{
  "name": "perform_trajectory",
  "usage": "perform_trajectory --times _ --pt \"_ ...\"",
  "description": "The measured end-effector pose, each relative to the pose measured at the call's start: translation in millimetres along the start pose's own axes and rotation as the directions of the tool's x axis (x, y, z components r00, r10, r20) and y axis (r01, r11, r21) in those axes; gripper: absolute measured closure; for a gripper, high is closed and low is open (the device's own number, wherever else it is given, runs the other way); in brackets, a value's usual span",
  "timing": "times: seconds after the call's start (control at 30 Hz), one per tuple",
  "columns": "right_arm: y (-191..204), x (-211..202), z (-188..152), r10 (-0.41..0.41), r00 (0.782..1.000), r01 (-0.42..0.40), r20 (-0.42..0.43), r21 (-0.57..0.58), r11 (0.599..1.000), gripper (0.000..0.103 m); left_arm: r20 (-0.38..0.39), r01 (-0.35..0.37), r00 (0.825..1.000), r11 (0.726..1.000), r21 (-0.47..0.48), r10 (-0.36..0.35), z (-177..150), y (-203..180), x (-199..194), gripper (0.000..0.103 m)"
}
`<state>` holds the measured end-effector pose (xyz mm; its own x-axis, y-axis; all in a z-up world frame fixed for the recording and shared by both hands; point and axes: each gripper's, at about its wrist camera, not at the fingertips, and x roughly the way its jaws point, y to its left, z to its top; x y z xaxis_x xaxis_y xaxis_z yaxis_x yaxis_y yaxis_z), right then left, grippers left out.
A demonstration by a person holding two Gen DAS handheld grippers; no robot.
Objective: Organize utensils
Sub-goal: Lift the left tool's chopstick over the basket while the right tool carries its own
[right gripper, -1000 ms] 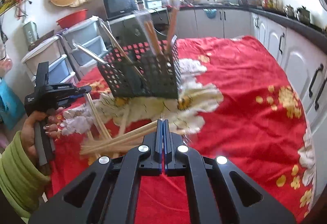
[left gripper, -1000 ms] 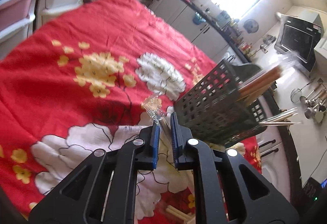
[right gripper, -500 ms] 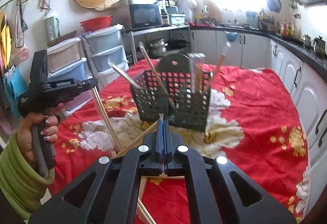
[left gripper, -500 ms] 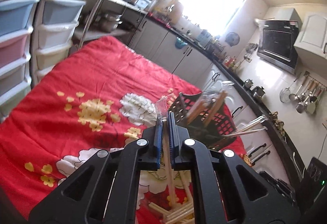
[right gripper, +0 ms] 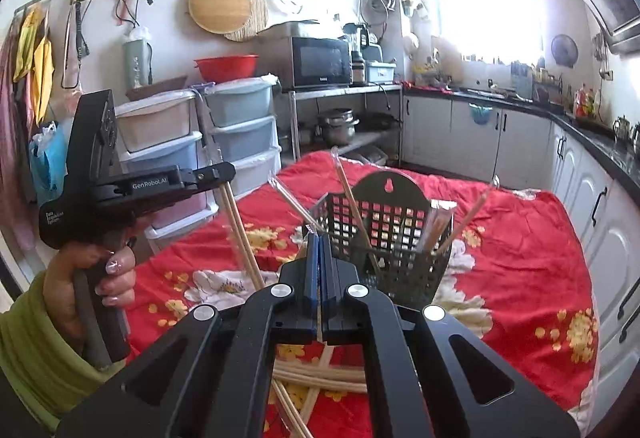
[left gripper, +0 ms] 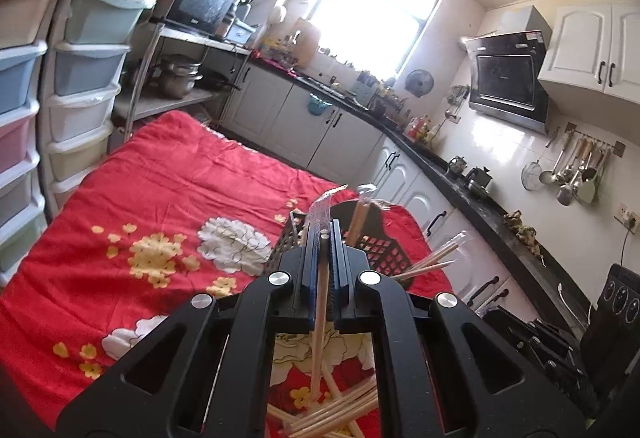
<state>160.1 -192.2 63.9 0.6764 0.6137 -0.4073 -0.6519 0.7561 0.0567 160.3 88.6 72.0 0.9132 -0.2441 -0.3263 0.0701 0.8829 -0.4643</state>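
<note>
My left claw point(left gripper: 325, 238) and right claw point(right gripper: 319, 244) each pinch 1 pale wooden chopstick point(left gripper: 320, 318); next, tip both into the black lattice plastic basket point(right gripper: 394, 238) at 12 o'clock.

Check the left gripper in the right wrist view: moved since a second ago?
Yes. The left gripper has risen: it sat level with the lower storage drawers and now sits against the upper ones, with chopsticks hanging from its fingers.

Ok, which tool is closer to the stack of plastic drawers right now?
Left. The left tool, gripping chopsticks, is on the drawers' side of the table; the right tool, also gripping one, is over toward the basket.
</note>
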Motion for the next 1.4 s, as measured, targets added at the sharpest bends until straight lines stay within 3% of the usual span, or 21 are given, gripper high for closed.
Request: perform_trajectory --times 0.8,1.4 --pt "-20.7 -21.0 41.5 -0.092 0.986 0.09 0.138 0.015 0.996 0.102 0.026 0.066 0.997 0.99 0.126 -0.07 25.9 -48.2 14.2 0.101" --pt "-51.4 -24.5 78.9 -0.164 0.956 0.149 0.243 0.082 0.986 0.102 0.155 0.03 0.986 0.978 0.207 -0.063 74.0 -79.4 9.9 0.101"
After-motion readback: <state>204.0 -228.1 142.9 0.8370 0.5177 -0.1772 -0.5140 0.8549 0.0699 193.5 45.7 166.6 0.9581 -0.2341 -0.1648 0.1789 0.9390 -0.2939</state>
